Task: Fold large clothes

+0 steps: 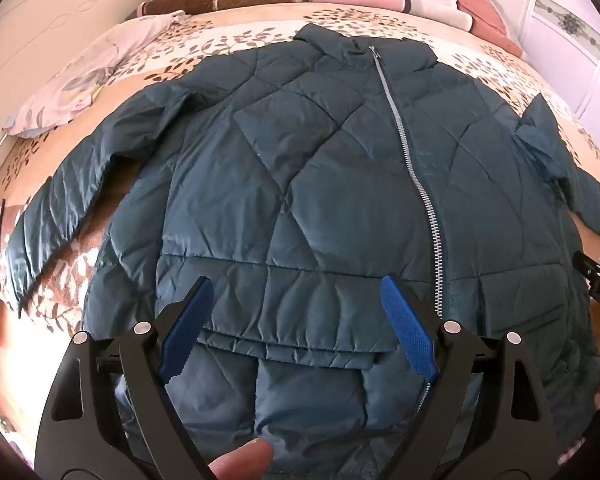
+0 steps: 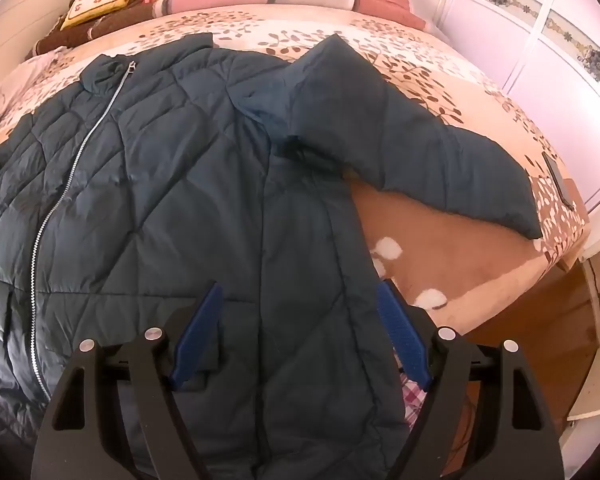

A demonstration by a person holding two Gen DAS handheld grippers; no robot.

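Both the left gripper (image 1: 296,292) and right gripper (image 2: 300,296) hang with jaws spread wide above the hem of the dark teal quilted zip-up jacket (image 1: 300,168), spread flat on the leaf-patterned cream bedspread (image 1: 228,40).

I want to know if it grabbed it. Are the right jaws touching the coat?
Cannot tell. In the right wrist view the right gripper stands open over the coat's side edge, but no pinch or gap shows plainly.

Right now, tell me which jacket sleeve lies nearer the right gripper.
The sleeve angling out toward the wardrobe side, just beyond the right gripper; the other sleeve lies past the zipper.
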